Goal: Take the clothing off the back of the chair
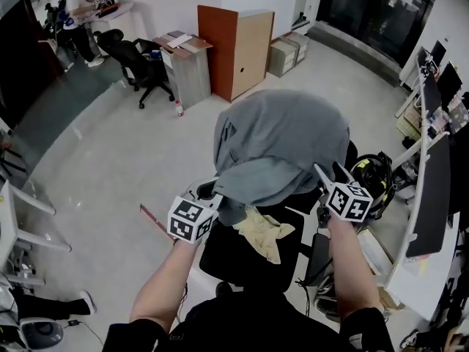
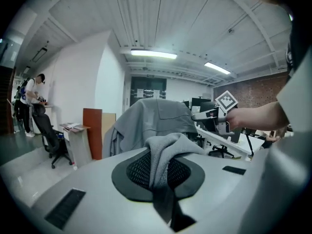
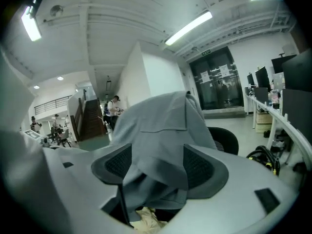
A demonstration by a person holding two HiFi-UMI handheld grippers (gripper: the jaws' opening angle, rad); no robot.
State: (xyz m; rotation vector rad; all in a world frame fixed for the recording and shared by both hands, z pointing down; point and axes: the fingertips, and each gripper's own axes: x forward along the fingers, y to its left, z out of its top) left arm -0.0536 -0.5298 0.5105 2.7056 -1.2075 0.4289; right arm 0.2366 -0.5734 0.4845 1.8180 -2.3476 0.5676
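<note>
Draped over the back of the chair [image 1: 234, 264]: 1 grey garment [image 1: 282, 141], hem hanging toward the seat; seems soft, light and limp, likely to sag and snag on the backrest; left gripper [image 1: 211, 193] pinched tight on a lower-edge fold; right gripper [image 1: 327, 171] spread wide, cloth between the pads, not clamped; best taken at 2 well-apart edge folds, then lifted up and clear.

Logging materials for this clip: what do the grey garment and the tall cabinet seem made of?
The grey garment looks like soft matte fabric, perhaps fleece or cotton: it drapes in folds and looks fuzzy up close. The tall cabinet looks like smooth wood-look board: flat panels, one face reddish-brown, another paler.
</note>
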